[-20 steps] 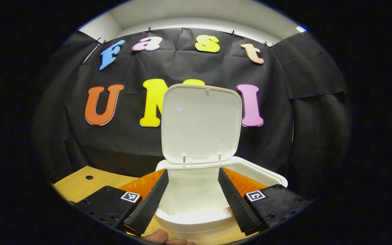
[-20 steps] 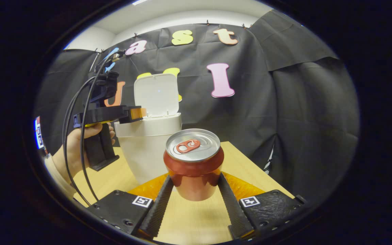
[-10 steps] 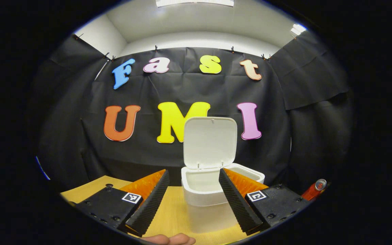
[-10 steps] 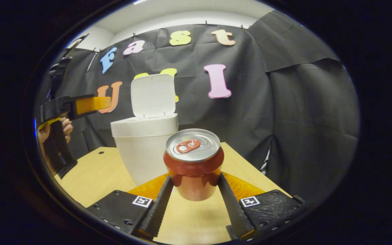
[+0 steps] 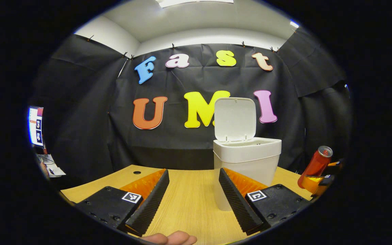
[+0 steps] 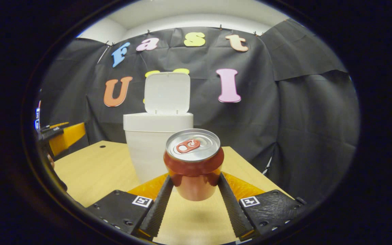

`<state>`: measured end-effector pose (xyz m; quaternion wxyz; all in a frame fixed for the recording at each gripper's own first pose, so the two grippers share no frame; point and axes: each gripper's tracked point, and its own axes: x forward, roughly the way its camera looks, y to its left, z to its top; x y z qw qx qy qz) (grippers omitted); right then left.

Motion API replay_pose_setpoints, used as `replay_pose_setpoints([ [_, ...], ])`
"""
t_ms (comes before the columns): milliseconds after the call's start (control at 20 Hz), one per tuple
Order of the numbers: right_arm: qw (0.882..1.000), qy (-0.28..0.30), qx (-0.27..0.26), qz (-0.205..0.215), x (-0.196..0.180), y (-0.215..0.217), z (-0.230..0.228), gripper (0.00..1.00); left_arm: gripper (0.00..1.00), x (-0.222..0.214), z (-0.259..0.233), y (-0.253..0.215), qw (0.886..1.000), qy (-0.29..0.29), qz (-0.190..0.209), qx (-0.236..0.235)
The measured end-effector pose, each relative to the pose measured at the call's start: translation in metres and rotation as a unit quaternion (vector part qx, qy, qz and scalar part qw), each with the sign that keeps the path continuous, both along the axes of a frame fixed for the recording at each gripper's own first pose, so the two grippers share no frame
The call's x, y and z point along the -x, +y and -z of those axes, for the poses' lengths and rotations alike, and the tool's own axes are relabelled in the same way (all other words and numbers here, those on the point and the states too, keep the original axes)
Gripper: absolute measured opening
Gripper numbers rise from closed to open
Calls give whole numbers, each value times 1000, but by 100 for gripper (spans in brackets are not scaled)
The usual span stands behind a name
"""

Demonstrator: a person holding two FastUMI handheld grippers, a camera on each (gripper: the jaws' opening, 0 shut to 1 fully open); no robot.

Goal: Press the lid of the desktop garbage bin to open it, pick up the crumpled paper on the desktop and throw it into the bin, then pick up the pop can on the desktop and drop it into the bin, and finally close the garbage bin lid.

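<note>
The right tool (image 6: 193,200) holds the pop can (image 6: 193,163) upright between its two fingers, both pressing on the can's lower sides, and the can appears lifted just clear of the table (image 6: 97,166). The garbage bin (image 6: 158,143) stands right behind the can in the right gripper view, its lid (image 6: 167,92) raised and leaning back. The left tool (image 5: 192,200) is empty with its fingers spread wide, set back from the bin, which sits ahead and slightly to its right in the left gripper view; a fingertip (image 5: 170,239) of the holding hand shows at the bottom edge.

The grip is low on a smooth, round metal wall, so the can could tip or twist in the fingers if the hand swings quickly, and a slip would send it rolling on the table. The bin's opening is higher than the can now sits, so too shallow a lift risks knocking the can's base against the rim, and the light bin could shift or topple. Carrying too far could strike the raised lid and swing it shut early. Letting go off-centre could bounce the can off the rim. No crumpled paper lies on the visible table, so it is probably already inside, though the bin's interior cannot be seen.
</note>
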<state>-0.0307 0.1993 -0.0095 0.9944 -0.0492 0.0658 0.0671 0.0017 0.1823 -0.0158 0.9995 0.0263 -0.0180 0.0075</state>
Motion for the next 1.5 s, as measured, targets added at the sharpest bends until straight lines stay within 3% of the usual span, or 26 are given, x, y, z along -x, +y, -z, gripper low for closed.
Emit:
replay_pose_setpoints([
  [200,1000,-9,2,-8,10,21,3,78,96,9,30,18,1000,24,-15,7],
  [450,999,-15,42,-14,13,37,-2,78,96,17,40,32,999,37,-11,33],
  [1000,998,-57,12,-21,14,57,-114,78,97,25,49,61,997,49,-19,50],
  [1300,998,-47,-19,-38,-22,88,-158,78,96,24,52,63,997,53,-11,48],
  [1500,996,-69,4,-60,-65,107,-196,79,96,26,51,64,998,49,-8,49],
])
